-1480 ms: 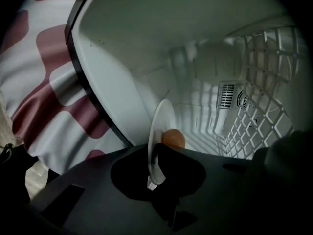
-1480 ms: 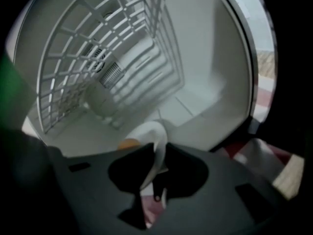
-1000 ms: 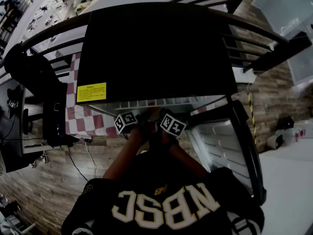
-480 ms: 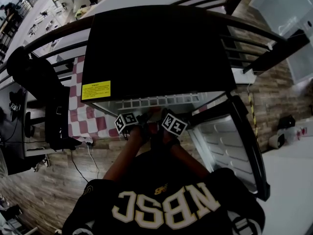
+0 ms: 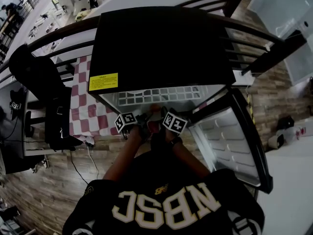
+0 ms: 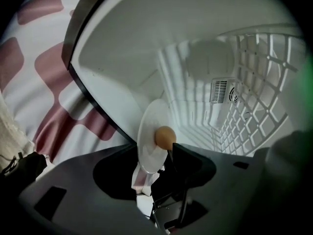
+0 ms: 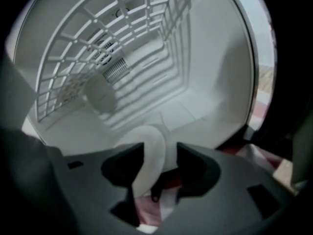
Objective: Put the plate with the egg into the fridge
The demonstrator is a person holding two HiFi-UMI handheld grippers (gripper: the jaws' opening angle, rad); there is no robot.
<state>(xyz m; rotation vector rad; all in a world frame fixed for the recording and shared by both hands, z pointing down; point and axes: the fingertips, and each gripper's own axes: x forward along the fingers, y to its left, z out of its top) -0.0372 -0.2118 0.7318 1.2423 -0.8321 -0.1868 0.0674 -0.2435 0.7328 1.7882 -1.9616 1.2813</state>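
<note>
A white plate point(image 6: 149, 131) with a brown egg point(image 6: 165, 137) on it shows edge-on at the mouth of the open fridge point(image 5: 161, 48). In the left gripper view the plate's rim stands between the jaws of my left gripper point(image 6: 155, 156), which are opening wide, and no pad presses on it. My right gripper point(image 7: 160, 163) is also opening. The plate's point(image 7: 149, 148) opposite rim lies between its jaws, with a gap on the right side. In the head view both marker cubes sit side by side at the fridge opening, and the plate is mostly hidden there.
The fridge's white inside has ribbed walls and a wire shelf point(image 7: 98, 58). Its door point(image 5: 230, 141) hangs open to the right. A red-and-white checked cloth point(image 5: 83, 111) lies to the left, beside a black chair point(image 5: 39, 82). A dark railing runs behind.
Both grippers stay at the fridge mouth, the right cube a touch farther in. The head view has shifted, so more of the white inside and wire shelf shows.
</note>
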